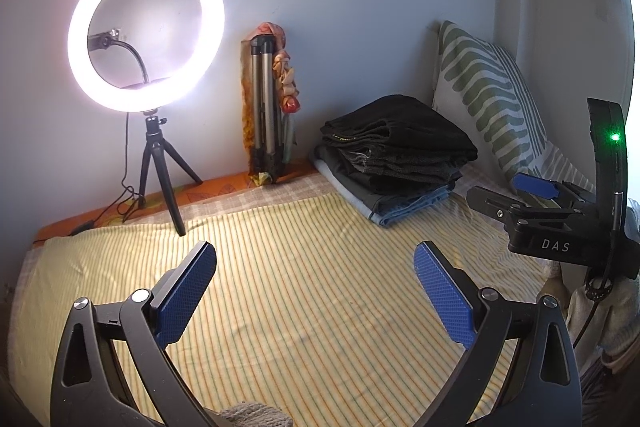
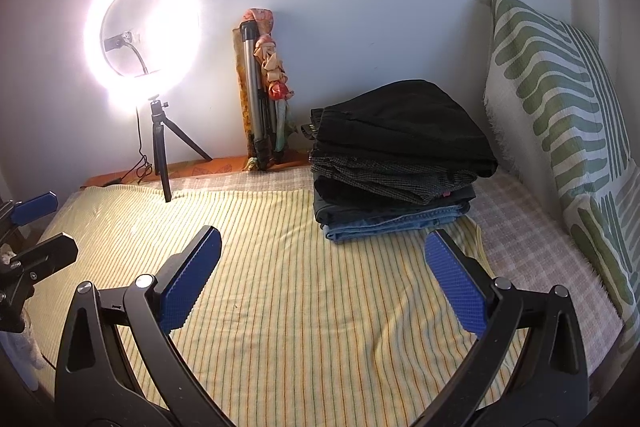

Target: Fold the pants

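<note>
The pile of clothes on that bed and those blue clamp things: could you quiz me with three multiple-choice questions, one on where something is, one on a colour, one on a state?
1. Where does the pile of folded pants sit?
A. On the floor
B. On the bed, beside the leaf-print pillow
C. Hanging on the wall

2. What colour is the bottom garment in the pile?
A. Light blue denim
B. Red
C. White

3. How do the two grippers stand?
A. Both clamped on cloth
B. One open, one shut
C. Both open, holding nothing

Answers:
1 B: the pile rests on the striped bedcover near the pillow.
2 A: a blue denim edge shows under the dark pieces.
3 C: the left gripper and the right gripper show spread fingers with only bedcover between.
</note>
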A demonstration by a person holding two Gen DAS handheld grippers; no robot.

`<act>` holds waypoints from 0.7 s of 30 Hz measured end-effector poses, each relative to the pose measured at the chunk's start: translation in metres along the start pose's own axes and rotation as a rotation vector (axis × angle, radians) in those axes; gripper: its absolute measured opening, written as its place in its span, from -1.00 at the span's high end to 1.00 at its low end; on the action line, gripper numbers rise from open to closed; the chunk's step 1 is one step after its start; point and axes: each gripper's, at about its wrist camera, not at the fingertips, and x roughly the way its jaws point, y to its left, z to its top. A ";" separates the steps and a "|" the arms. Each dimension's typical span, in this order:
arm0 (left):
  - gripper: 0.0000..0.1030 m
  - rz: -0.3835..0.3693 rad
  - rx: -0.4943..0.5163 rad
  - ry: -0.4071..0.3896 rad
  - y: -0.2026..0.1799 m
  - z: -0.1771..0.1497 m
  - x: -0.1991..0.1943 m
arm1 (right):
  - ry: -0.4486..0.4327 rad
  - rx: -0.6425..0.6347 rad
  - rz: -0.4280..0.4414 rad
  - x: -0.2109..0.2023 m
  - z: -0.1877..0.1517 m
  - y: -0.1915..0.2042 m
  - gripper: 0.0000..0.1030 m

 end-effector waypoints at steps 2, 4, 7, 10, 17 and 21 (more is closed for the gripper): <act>-0.92 0.000 0.000 0.002 0.000 0.000 0.000 | 0.000 -0.001 -0.002 0.000 0.000 0.000 -1.00; -0.92 -0.002 -0.005 0.003 0.000 0.001 0.000 | 0.001 -0.001 0.000 0.000 0.000 0.000 -1.00; -0.92 -0.006 -0.007 0.007 0.000 0.001 0.001 | 0.002 -0.001 -0.002 0.000 -0.001 0.000 -1.00; -0.92 -0.005 -0.004 0.011 0.000 0.001 0.001 | 0.004 -0.001 0.001 0.000 -0.001 0.000 -1.00; -0.92 -0.002 0.004 0.010 -0.003 0.000 0.001 | 0.004 -0.004 -0.001 0.000 -0.001 0.000 -1.00; -0.92 -0.009 -0.002 0.016 -0.001 0.000 0.002 | 0.007 -0.003 0.001 0.001 -0.002 0.000 -1.00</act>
